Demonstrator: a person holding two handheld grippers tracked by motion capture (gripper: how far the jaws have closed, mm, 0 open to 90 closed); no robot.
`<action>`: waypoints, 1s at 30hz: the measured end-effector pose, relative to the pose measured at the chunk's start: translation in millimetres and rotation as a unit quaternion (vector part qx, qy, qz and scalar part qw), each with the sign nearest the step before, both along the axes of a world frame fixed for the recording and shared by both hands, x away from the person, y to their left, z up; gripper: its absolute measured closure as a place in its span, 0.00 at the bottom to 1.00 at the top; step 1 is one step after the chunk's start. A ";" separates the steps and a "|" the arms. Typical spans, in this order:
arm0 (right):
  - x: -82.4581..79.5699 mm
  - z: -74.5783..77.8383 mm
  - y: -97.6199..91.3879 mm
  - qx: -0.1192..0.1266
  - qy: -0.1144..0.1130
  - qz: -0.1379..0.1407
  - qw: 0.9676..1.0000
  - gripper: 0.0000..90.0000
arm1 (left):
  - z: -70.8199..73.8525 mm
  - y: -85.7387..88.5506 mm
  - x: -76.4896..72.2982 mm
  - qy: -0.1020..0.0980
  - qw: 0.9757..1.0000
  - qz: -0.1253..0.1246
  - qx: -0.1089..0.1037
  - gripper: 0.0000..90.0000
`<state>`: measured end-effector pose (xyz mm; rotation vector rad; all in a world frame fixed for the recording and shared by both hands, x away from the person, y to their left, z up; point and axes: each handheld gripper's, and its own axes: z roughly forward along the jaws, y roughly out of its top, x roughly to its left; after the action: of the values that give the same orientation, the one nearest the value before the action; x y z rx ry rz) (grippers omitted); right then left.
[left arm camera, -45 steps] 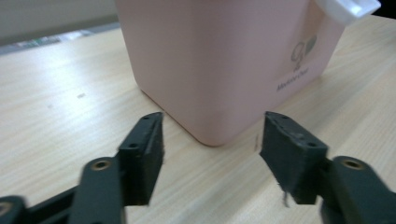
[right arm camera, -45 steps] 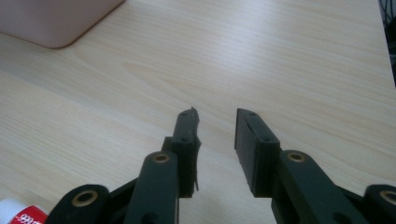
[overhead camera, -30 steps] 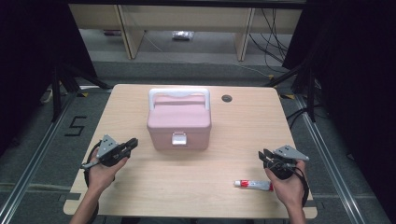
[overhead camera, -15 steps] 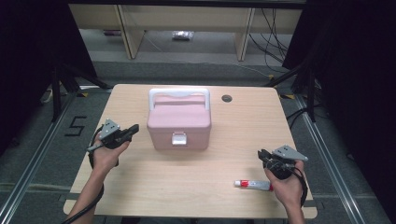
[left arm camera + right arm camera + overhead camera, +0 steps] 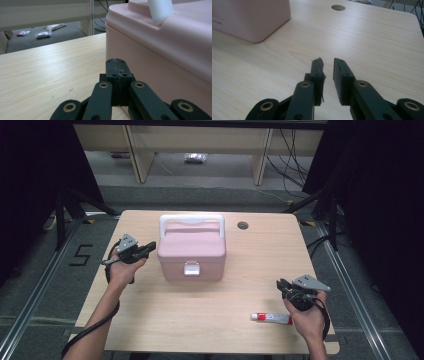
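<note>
A pink box (image 5: 191,251) with a white handle (image 5: 191,218) stands on the wooden table (image 5: 210,320), in the middle toward the far side. My left gripper (image 5: 150,246) is level, close to the box's left side, its tips pointing at it. In the left gripper view this gripper (image 5: 117,61) is shut with nothing between its jaws, and the box wall (image 5: 170,50) rises just beyond. My right gripper (image 5: 281,284) is near the table's right front. Its jaws (image 5: 328,61) have just been closing and now stand a narrow gap apart, with nothing between them.
A small red and white tube (image 5: 271,318) lies on the table just left of my right hand. A round cable hole (image 5: 243,225) sits near the far edge, right of the box. Shelving legs and cables stand on the floor beyond the table.
My left hand has moved forward and to the right, bringing its gripper up beside the box. The right hand has stayed where it was.
</note>
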<state>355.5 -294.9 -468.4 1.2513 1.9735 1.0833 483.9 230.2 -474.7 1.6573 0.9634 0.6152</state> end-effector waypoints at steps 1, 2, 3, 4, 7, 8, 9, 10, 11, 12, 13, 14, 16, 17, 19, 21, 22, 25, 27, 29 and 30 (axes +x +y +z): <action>0.9 -0.1 -0.8 0.000 0.000 0.001 1.000 0.88 | 0.2 -2.2 2.2 -0.001 1.000 -0.002 0.000 1.00; 1.0 0.8 -0.9 0.002 0.006 0.001 1.000 0.87 | 0.4 -3.8 3.8 -0.001 1.000 -0.005 0.001 1.00; -0.1 0.9 1.2 0.014 0.017 -0.007 1.000 0.88 | 0.1 -5.3 5.1 -0.003 1.000 -0.007 -0.001 1.00; 0.7 0.7 1.4 0.016 0.013 -0.007 1.000 0.88 | 0.1 -7.1 6.1 -0.001 1.000 -0.009 0.001 1.00; 1.9 2.9 1.7 0.015 0.015 -0.005 1.000 0.89 | -0.4 -12.2 8.0 0.000 1.000 -0.013 0.004 1.00; 4.2 3.9 -1.0 -0.001 0.001 0.004 1.000 0.90 | -0.4 -12.7 8.3 0.000 1.000 -0.011 0.007 1.00; 4.4 4.6 -1.7 -0.004 0.001 0.005 1.000 0.90 | -0.3 -13.1 8.6 0.000 1.000 -0.010 0.009 1.00; 3.0 5.1 0.3 0.009 0.012 -0.002 1.000 0.91 | -0.4 -13.2 9.1 0.000 1.000 -0.011 0.007 1.00; 2.9 5.1 0.6 0.013 0.013 -0.005 1.000 0.92 | -0.3 -13.3 9.6 -0.001 1.000 -0.013 0.009 1.00; 3.1 5.2 -0.1 0.011 0.012 -0.004 1.000 0.92 | 0.1 -13.6 9.9 -0.001 1.000 -0.015 0.011 1.00; 4.8 5.5 -2.9 -0.001 0.000 0.003 1.000 0.92 | 0.3 -13.8 10.4 -0.002 1.000 -0.017 0.013 1.00; 5.0 5.5 -3.7 -0.005 -0.001 0.003 1.000 0.92 | 0.7 -14.3 10.8 -0.003 1.000 -0.020 0.011 1.00; 5.3 5.1 -4.1 0.001 0.002 0.003 1.000 0.92 | 2.0 -16.9 11.6 -0.004 1.000 -0.024 0.016 1.00; 5.4 5.6 -5.3 -0.006 -0.002 0.002 1.000 0.92 | 2.4 -18.2 11.9 -0.006 1.000 -0.026 0.016 1.00; 4.8 5.2 -4.4 0.002 0.004 -0.002 1.000 0.92 | 3.2 -23.4 12.6 -0.008 0.999 -0.029 0.018 1.00; 5.5 5.1 -6.0 -0.005 0.001 0.001 1.000 0.92 | 3.4 -28.4 13.2 -0.009 0.999 -0.033 0.019 1.00; 5.8 4.9 -6.3 -0.007 0.000 0.001 1.000 0.92 | 3.8 -32.5 13.4 -0.008 0.999 -0.036 0.020 1.00; 3.8 4.3 -4.0 0.014 0.020 -0.009 1.000 0.93 | 4.4 -43.0 13.8 -0.009 0.999 -0.047 0.024 1.00; 6.0 4.3 -8.3 -0.005 0.004 -0.002 1.000 0.93 | 4.8 -53.0 13.9 -0.011 0.998 -0.057 0.025 1.00; 5.9 4.2 -8.9 -0.003 0.005 -0.003 1.000 0.93 | 5.4 -62.6 13.1 -0.012 0.998 -0.064 0.025 1.00; 5.8 4.2 -9.8 -0.007 0.005 -0.003 1.000 0.93 | 5.7 -66.0 12.7 -0.011 0.997 -0.066 0.027 1.00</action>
<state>361.3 -304.7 -464.2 1.2570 1.9787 1.0613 496.5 164.2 -469.0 1.7425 0.8206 0.5741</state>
